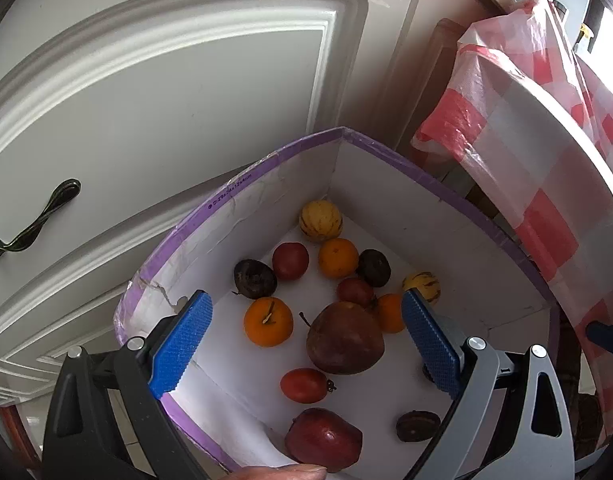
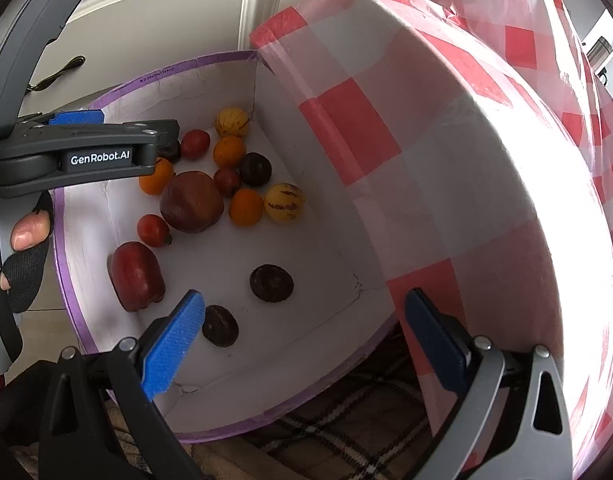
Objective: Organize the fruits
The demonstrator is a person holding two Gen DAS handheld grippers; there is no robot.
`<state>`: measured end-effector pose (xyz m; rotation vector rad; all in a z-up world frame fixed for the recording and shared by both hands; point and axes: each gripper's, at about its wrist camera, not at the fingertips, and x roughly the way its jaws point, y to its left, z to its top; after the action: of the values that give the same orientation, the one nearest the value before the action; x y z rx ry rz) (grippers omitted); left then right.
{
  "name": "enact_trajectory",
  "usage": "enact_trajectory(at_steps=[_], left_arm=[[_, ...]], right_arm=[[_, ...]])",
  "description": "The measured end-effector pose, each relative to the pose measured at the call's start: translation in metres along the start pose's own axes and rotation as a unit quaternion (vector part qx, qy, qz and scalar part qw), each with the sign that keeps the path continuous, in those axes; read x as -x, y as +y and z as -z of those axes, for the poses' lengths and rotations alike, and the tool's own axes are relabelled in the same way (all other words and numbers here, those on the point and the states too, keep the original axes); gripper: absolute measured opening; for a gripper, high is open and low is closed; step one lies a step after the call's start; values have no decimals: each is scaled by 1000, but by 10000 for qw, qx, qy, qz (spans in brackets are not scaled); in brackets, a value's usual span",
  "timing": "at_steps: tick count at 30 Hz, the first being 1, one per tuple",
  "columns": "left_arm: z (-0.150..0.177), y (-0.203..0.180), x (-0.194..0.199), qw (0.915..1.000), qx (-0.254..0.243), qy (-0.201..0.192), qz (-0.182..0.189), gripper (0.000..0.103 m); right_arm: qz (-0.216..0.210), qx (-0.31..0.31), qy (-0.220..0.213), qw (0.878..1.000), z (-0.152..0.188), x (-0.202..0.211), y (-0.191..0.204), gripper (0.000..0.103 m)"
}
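- The white box with a purple rim holds all the fruit; it stands just in front of a white cabinet door with a dark handle.
- The left tongs hang released over the box, jaws spread wide, grasping nothing; blue pads frame the fruit below.
- The right tongs are likewise released and empty, one pad over the near part of the box, the other over the near edge of the checked cloth.
- Near the box's far corner lies a yellow striped melon; a second one sits beside the box's right wall.
- Around the box's middle: a large dark red pomegranate, three oranges, small red fruits and dark purple round ones.
- Towards the box's near side lie a red apple, a red tomato and two dark brown fruits, apart from the cluster.
- A red and white checked cloth covers a rounded thing just right of the box, touching its wall.
- A thumb in a black fingerless glove grips the left tool beside the box's left rim.
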<state>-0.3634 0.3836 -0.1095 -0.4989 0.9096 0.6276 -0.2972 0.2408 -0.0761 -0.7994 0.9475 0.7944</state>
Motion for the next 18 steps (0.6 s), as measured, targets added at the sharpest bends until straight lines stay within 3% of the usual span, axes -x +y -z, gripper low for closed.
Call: enact_trajectory(at_steps=[18], left_arm=[[-1, 3, -2, 9999, 37, -20, -109, 92]], right_arm=[[-17, -3, 17, 10000, 2, -2, 1, 100]])
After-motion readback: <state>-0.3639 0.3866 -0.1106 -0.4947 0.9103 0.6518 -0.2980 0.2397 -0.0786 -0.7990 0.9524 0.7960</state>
